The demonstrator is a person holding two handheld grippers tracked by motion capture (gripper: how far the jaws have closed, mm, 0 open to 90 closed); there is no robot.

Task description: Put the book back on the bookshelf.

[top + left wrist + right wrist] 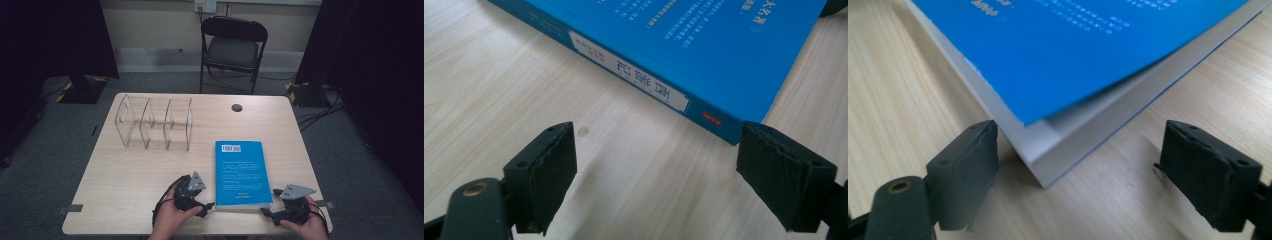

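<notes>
High view: the blue book (239, 172) lies flat, back cover up, on the table (125, 175) near its 5 o'clock edge, and both grippers flank its near corners. At 7 o'clock of the book, the left gripper (207, 206) stands wide and empty by the spine; at 5 o'clock, the right gripper (266, 212) gapes too, its corner just between the jaws, probably to lift it toward the clear divider rack (155, 122) at 11 o'clock.

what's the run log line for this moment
left gripper: open, at book spine corner | right gripper: open, at page-side corner | book flat on table
</notes>
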